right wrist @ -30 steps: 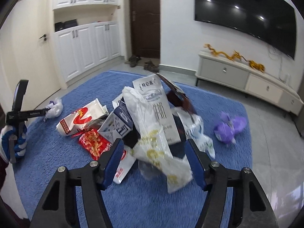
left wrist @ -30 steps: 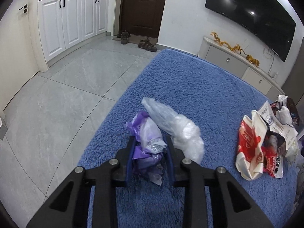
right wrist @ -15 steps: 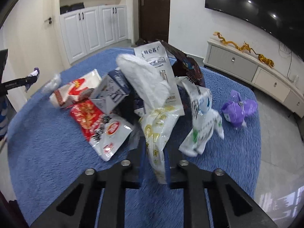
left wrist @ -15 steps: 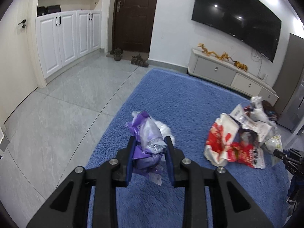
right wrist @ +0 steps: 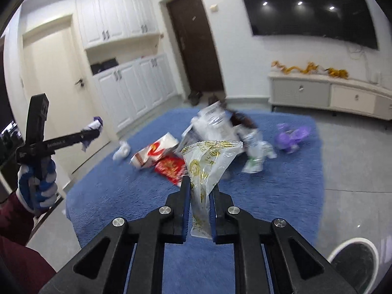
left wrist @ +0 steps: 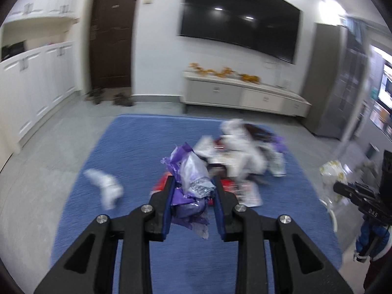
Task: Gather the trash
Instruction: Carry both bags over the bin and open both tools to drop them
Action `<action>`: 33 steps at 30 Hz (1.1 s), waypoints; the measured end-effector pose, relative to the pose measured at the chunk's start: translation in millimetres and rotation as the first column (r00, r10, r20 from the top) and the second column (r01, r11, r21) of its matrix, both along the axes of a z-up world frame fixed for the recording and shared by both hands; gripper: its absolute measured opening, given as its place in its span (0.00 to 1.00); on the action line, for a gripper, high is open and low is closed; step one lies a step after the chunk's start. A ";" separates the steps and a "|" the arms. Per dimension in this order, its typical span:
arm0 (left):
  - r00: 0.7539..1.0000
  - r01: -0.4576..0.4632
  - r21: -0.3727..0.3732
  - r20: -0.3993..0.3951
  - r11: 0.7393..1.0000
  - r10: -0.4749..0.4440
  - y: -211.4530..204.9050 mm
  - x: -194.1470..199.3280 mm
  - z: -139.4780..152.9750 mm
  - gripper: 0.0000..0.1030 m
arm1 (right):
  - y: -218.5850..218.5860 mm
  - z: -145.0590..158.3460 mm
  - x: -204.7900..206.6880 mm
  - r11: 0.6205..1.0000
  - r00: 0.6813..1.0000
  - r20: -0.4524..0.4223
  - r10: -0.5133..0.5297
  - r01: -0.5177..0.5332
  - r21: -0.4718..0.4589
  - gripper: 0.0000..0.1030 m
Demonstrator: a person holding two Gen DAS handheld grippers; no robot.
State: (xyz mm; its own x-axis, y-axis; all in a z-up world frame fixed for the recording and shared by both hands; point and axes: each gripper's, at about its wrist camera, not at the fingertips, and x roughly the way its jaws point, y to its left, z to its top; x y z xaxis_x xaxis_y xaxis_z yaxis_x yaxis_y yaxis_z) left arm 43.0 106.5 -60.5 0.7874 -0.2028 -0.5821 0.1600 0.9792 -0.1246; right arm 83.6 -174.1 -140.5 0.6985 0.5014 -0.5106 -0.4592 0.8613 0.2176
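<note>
My left gripper (left wrist: 193, 183) is shut on a crumpled purple and silver wrapper (left wrist: 189, 171), held up above the blue rug (left wrist: 137, 152). My right gripper (right wrist: 199, 183) is shut on a clear wrapper with gold print (right wrist: 208, 161), also lifted off the rug. A heap of trash (right wrist: 215, 127) lies mid-rug: white packets, a red and white bag (right wrist: 156, 149), a red packet (right wrist: 171, 169). A white crumpled bag (left wrist: 105, 188) lies apart at the rug's left. A purple wrapper (right wrist: 291, 137) lies at the right in the right wrist view.
A white TV cabinet (left wrist: 242, 95) stands against the far wall under a dark screen (left wrist: 240, 22). White cupboards (right wrist: 132, 85) and a dark door (right wrist: 193, 44) lie beyond the rug. A gloved hand (right wrist: 36, 186) holds the left gripper. A shoe toe (right wrist: 352, 262) shows bottom right.
My right gripper closed on the gold-print wrapper and lifted it off the heap. My left gripper rose and swung toward the heap with the purple wrapper; the white bag stayed on the rug.
</note>
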 end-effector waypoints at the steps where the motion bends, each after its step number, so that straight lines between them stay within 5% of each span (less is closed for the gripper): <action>1: 0.999 0.037 0.000 -0.001 0.999 -0.037 -14.5 1.4 3.3 0.26 | -10.8 2.1 -6.8 1.000 1.000 0.012 -0.027 0.027 0.002 0.13; 7: 0.951 0.310 0.039 -0.032 0.950 -0.309 -140.8 13.4 6.7 0.26 | -93.8 -7.3 -31.6 0.969 0.969 0.011 -0.246 0.246 0.004 0.13; 13: 0.833 0.550 0.067 -0.117 0.833 -0.541 -281.9 23.4 -13.6 0.26 | -185.3 -51.9 -51.1 0.870 0.865 -0.106 -0.490 0.492 -0.005 0.13; 20: 0.713 0.685 0.027 -0.226 0.728 -0.663 -416.3 38.3 -49.6 0.27 | -263.1 -101.4 -44.4 0.766 0.741 -0.232 -0.630 0.642 -0.028 0.14; 27: 0.670 0.709 -0.029 -0.285 0.705 -0.686 -482.9 64.1 -81.1 0.33 | -305.9 -138.0 -35.1 0.715 0.675 -0.281 -0.683 0.697 -0.064 0.19; 31: 0.657 0.708 -0.063 -0.306 0.704 -0.688 -500.1 81.9 -93.0 0.58 | -318.6 -145.5 -32.5 0.694 0.646 -0.296 -0.703 0.715 -0.088 0.42; 33: 0.661 0.702 -0.067 -0.310 0.709 -0.683 -506.3 87.6 -96.8 0.61 | -323.3 -149.0 -33.4 0.686 0.635 -0.303 -0.710 0.722 -0.094 0.45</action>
State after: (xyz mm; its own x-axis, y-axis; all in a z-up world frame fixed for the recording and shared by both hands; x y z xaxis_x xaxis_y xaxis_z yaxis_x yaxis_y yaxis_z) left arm 130.6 -399.9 -157.3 0.2238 -0.5808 -0.7826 0.7600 0.6067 -0.2329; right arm 50.2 -497.4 -289.5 0.6655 -0.0712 -0.7430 0.3899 0.8820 0.2647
